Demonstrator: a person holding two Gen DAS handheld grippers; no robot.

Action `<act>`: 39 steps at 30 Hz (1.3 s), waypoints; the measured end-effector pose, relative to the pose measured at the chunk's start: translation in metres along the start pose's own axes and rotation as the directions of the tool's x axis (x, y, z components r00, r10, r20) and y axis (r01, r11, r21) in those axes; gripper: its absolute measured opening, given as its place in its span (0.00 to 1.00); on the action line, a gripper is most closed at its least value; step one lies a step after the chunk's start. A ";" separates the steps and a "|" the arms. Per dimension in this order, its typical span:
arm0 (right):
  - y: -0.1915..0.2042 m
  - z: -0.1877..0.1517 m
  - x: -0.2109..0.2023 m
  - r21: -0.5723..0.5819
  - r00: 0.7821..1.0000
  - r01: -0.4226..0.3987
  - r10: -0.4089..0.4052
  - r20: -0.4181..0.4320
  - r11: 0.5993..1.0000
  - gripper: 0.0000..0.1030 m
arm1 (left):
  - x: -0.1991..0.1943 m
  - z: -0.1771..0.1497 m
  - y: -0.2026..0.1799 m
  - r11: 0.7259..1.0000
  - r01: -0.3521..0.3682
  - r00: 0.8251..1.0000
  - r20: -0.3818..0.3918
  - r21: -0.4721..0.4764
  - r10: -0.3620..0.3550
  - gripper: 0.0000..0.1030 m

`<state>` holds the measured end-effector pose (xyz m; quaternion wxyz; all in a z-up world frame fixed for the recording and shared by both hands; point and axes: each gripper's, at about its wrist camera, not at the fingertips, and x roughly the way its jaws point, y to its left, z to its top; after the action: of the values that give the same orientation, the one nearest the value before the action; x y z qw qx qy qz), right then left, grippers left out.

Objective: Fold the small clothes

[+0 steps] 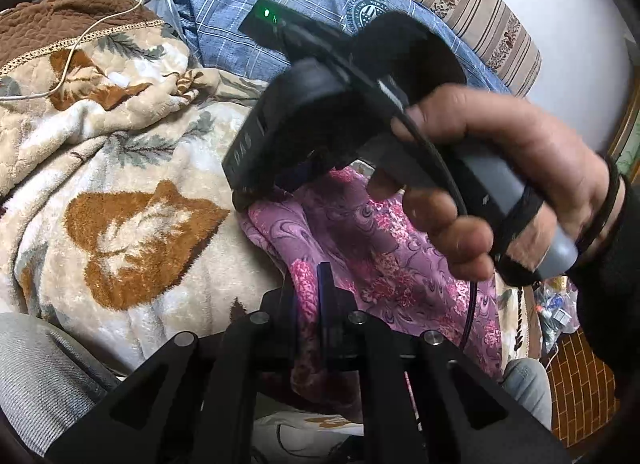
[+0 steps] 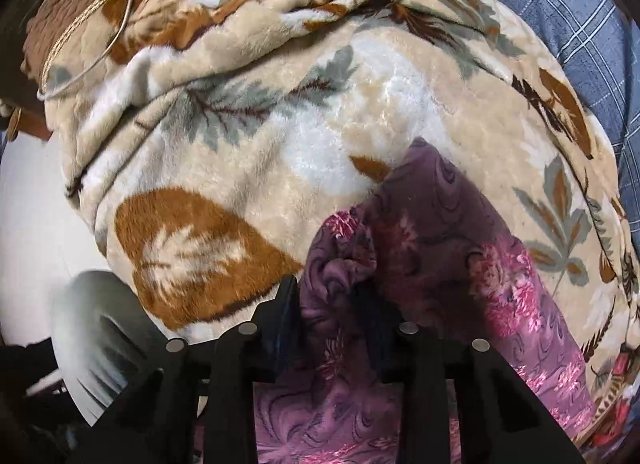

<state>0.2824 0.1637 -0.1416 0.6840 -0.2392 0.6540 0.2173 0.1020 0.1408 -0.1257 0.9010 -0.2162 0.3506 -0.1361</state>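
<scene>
On the bed, the leaf-print fleece blanket (image 1: 120, 192) fills nine o'clock. At centre the left gripper (image 1: 310, 296) is clenched on an edge of the purple floral garment (image 1: 384, 260). The right gripper (image 2: 326, 296) has a bunched fold between half-closed jaws; whether they pinch is unclear. Judged risks: that loose bunch slipping free, or fleece dragging the fold askew.

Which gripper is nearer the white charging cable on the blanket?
Left, though neither is close. The left gripper pinches the purple cloth; the cable lies far beyond it. The right gripper grips cloth farther off.
</scene>
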 end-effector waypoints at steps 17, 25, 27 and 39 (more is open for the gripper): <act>-0.022 -0.059 -0.051 -0.044 0.980 -0.049 0.057 0.192 0.998 0.14 | -0.025 0.009 -0.046 0.993 -0.032 0.999 -0.012 0.114 0.033 0.05; -0.134 -0.161 -0.138 0.183 0.775 -0.462 0.294 0.560 0.868 0.11 | -0.050 0.010 -0.164 0.923 0.087 0.996 -0.034 0.376 -0.080 0.02; -0.164 -0.198 -0.145 0.230 0.730 -0.519 0.288 0.620 0.823 0.11 | -0.043 0.001 -0.200 0.883 0.136 0.991 -0.078 0.450 -0.113 0.01; -0.287 -0.355 -0.071 0.322 0.548 -0.746 0.263 0.794 0.583 0.10 | 0.060 -0.072 -0.291 0.763 0.377 0.890 -0.434 0.525 -0.141 0.00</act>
<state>0.1731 -0.2794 -0.0693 0.8049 0.3157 0.4324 0.2558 0.0686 -0.1569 -0.0665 0.8118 0.0601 0.4185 -0.4027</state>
